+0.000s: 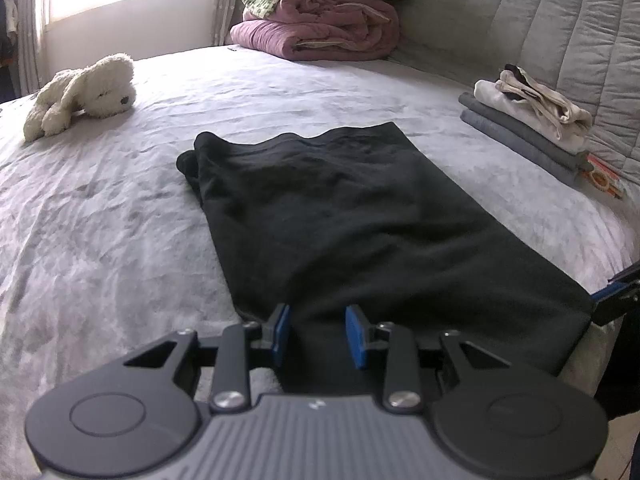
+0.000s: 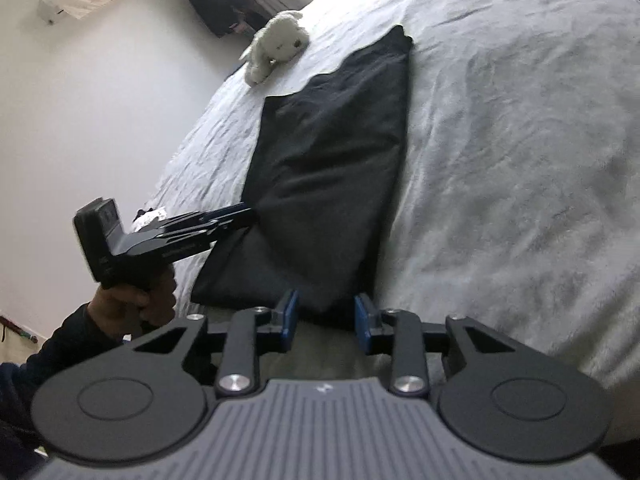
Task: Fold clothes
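A black garment (image 1: 344, 208) lies flat and lengthwise on the grey bedspread (image 1: 120, 200); it also shows in the right wrist view (image 2: 328, 168). My left gripper (image 1: 316, 330) is open, its blue pads on either side of the garment's near edge. In the right wrist view the left gripper (image 2: 250, 212) touches the garment's side edge. My right gripper (image 2: 326, 316) is open at the garment's near corner, pads on either side of the cloth. The right gripper's fingers (image 1: 616, 300) show at the right edge of the left wrist view.
A white plush dog (image 1: 80, 94) lies at the far left of the bed. A stack of folded clothes (image 1: 528, 128) sits at the right by the padded headboard (image 1: 540, 28). Rolled pink quilts and pillows (image 1: 320, 28) are piled at the back. A white wall (image 2: 100, 100) borders the bed.
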### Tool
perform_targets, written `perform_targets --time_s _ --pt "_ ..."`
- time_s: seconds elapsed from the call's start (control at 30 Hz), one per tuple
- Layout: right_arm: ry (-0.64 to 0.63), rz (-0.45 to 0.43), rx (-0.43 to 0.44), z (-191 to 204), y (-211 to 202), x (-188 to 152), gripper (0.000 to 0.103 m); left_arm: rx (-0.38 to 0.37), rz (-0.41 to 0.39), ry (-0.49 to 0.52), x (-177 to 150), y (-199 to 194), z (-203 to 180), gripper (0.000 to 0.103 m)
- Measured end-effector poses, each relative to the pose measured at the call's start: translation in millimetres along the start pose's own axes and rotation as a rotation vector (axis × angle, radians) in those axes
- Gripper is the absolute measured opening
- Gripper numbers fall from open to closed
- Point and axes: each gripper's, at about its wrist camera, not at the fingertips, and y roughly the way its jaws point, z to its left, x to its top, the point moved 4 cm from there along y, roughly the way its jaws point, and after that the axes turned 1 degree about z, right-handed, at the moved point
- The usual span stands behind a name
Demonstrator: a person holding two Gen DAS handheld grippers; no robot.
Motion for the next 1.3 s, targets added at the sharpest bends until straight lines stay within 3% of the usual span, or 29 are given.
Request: perform_targets --time_s 0.17,0.23,0.33,0.47,0.6,0.67,0.87,0.97,1.07,1.2,1.3 --pt "-0.018 0.014 -0.053 -0.3 0.8 -2.1 0.012 0.004 -0.003 0.015 -1.3 -0.1 -0.4 0.032" --pt "-0.058 0.033 -0.111 1.9 3.5 -3.7 0.005 0.006 -0.004 0.021 -1.6 -0.1 -1.0 0.032" --pt "-0.138 0.048 -0.191 10.8 9.4 -7.3 0.004 0.011 -0.005 0.029 -2.2 -0.2 -1.9 0.032" --pt "-0.155 0.059 -0.273 11.8 6.2 -9.3 0.0 0.015 -0.012 0.039 -3.2 -1.8 -2.7 0.032" --pt "-0.221 0.044 -0.363 20.1 -1.5 -10.9 0.004 0.011 -0.016 0.04 -2.7 -3.4 -3.2 0.033" --pt "-0.266 0.018 -0.398 30.4 -4.5 -10.8 0.018 0.001 -0.016 0.033 -1.4 -6.3 -2.2 0.035" --pt "-0.351 -0.087 -0.372 66.5 -2.8 -6.9 0.019 -0.041 -0.103 0.0 8.3 -43.7 0.6 0.035" --pt "-0.381 -0.076 -0.348 78.5 22.2 -7.4 0.019 -0.091 -0.137 0.043 1.2 -61.4 -19.0 0.035" --pt "-0.407 -0.032 -0.348 82.9 52.7 -13.7 0.019 -0.13 -0.113 0.072 -17.4 -62.5 -43.4 0.035" --pt "-0.442 -0.019 -0.399 79.3 59.7 -19.2 0.016 -0.074 -0.033 0.107 -46.0 -45.7 -54.2 0.035" --pt "-0.468 -0.016 -0.443 75.5 60.8 -23.0 0.014 -0.056 -0.031 0.115 -51.8 -46.0 -52.4 0.035"
